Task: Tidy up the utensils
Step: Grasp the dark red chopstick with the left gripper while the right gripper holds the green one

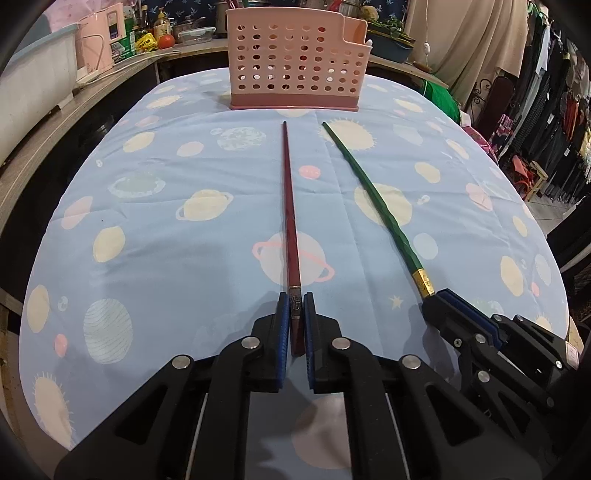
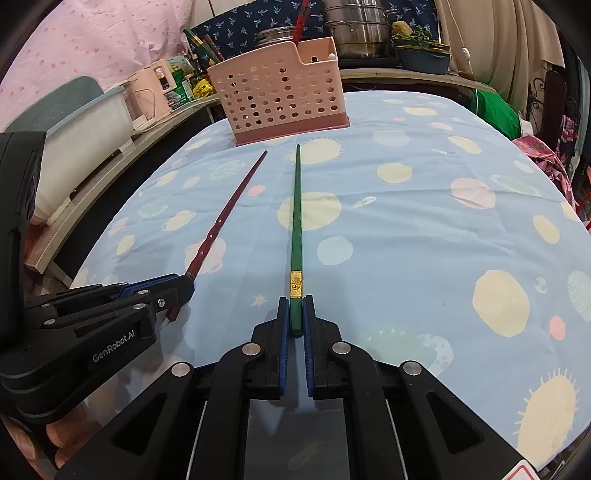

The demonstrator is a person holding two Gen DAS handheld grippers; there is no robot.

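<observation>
planet-print tablecloth (image 1: pixel 184 258), steel pots (image 2: pixel 360 33), tomato (image 1: pixel 166 41) behind

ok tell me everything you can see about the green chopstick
The green chopstick is long and slim, looks like glossy lacquer, and tapers to a thin tip pointing at the pink basket. A gold band circles it near the thick end, which is clamped in the right tool. It runs beside the red chopstick, apart from it.

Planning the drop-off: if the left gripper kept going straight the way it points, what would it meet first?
Probably the pink perforated basket. The left gripper holds the red chopstick, whose tip aims at the basket's front wall, so the tip would likely touch first; only bare tablecloth lies between.
</observation>
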